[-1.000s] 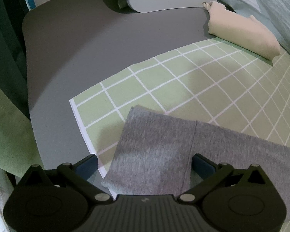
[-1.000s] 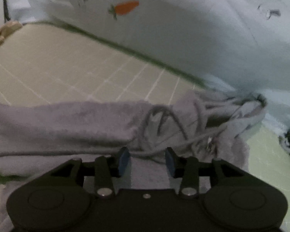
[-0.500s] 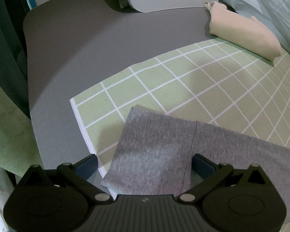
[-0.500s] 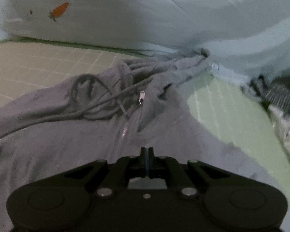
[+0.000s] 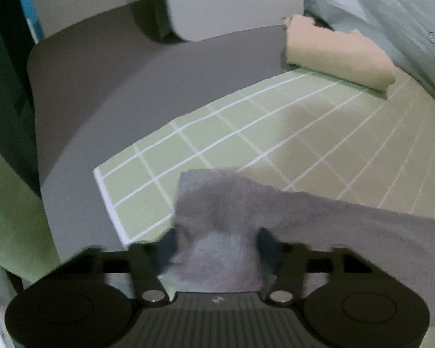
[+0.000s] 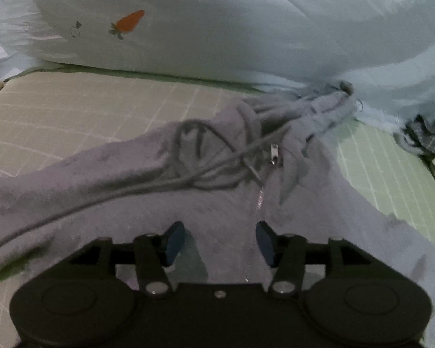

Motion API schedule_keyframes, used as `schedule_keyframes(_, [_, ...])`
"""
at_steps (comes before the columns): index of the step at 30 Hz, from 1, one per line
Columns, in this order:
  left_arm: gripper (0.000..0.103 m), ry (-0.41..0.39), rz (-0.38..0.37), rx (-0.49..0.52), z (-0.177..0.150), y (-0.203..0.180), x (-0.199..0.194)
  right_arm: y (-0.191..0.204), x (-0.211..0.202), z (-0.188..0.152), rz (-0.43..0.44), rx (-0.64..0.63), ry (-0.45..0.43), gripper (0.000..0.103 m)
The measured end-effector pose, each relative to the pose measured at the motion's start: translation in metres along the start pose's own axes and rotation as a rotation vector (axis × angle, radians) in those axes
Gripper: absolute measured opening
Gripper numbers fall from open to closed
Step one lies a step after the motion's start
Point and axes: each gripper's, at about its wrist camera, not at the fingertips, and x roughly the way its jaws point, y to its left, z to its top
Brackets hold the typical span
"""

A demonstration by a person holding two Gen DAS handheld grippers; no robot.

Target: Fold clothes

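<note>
A grey zip hoodie lies spread on a green checked sheet. My left gripper has the hoodie's near-left hem corner between its fingers. Its jaws are closing, and the cloth is bunched and puckered up between the pads. In the right wrist view the same hoodie shows its rumpled hood, tangled drawstring and metal zip pull. My right gripper hovers over the chest by the zip. Its jaws are opening, with only flat cloth below them and nothing pinched.
A folded beige garment lies at the sheet's far edge. Bare grey mattress extends left and back. A pale blue quilt with carrot prints banks up behind the hoodie. Dark striped cloth sits at the right.
My left jaws have drawn in from wide open onto the hem, and the flat cloth has bunched up. My right jaws went fully shut, then spread apart again over the chest.
</note>
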Motion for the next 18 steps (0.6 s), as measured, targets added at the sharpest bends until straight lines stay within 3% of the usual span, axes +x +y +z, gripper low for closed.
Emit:
schedule_keyframes(1, [0.022,-0.007,0.000,-0.005,0.002,-0.001,-0.002,0.001,-0.001,0.001,0.000,-0.002,-0.004,0.060])
schedule_keyframes(3, [0.017,-0.020,0.000,-0.027,0.007,-0.002,-0.007,0.002,-0.002,0.002,0.002,-0.004,-0.013,0.060])
schedule_keyframes(8, [0.017,-0.030,-0.005,-0.017,0.019,-0.007,-0.008,0.002,-0.003,0.007,0.025,-0.030,-0.059,0.058])
schedule_keyframes(13, [0.017,-0.015,-0.003,-0.011,0.019,-0.011,-0.005,0.020,0.015,0.024,0.033,-0.166,-0.074,0.038])
schedule_keyframes(18, [0.018,0.001,-0.020,-0.039,0.018,-0.006,-0.003,0.037,0.031,0.037,0.040,-0.329,-0.071,0.035])
